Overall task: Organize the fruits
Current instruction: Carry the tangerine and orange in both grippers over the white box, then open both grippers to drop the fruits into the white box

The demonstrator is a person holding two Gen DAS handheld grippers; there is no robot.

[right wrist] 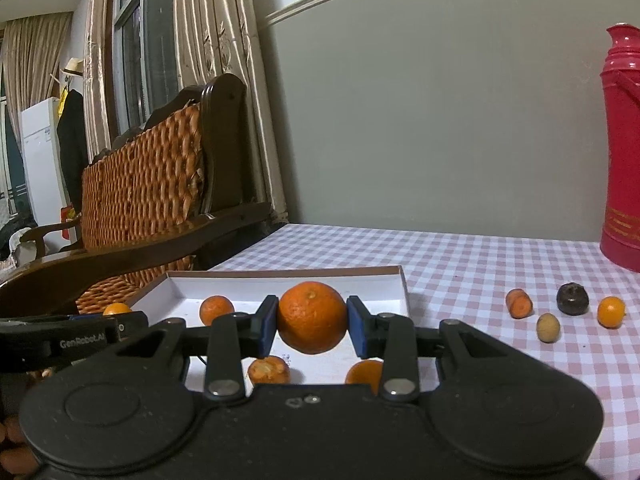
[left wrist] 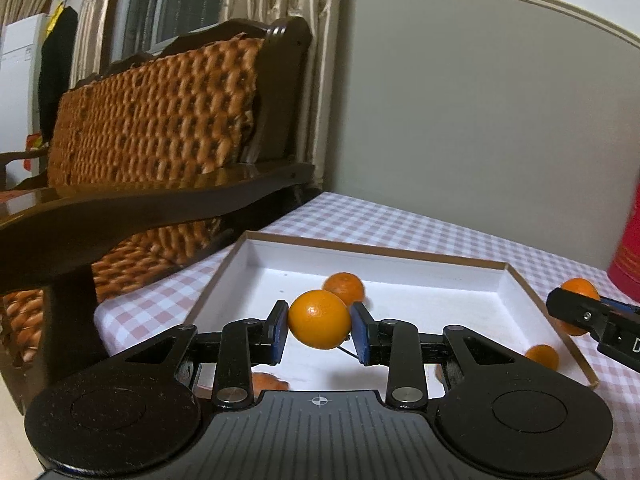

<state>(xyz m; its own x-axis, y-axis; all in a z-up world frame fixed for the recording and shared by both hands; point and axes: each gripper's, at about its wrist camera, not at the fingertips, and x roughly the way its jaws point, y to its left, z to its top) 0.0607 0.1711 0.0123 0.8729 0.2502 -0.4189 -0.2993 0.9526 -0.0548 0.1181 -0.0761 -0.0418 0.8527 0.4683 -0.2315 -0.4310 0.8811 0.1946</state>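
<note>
Oranges gripped in both grippers above a white box point(left wrist: 256, 256).
Left gripper point(left wrist: 319, 326) pinches a smooth orange point(left wrist: 319, 319); right gripper point(right wrist: 312, 320) clamps a larger orange point(right wrist: 312, 317); loose fruits point(right wrist: 572, 298) at three o'clock.

Counts: 2 grippers, left gripper point(left wrist: 319, 326) and right gripper point(right wrist: 312, 321), each clamping 1 orange point(left wrist: 319, 319) point(right wrist: 312, 317). 1 box point(right wrist: 401, 292) with 3 oranges inside (one looks torn open). On the cloth: 1 carrot piece point(right wrist: 519, 303), 1 dark fruit point(right wrist: 572, 299), 1 small orange point(right wrist: 611, 311), 1 tan fruit point(right wrist: 548, 327). 1 red flask point(right wrist: 622, 148).
</note>
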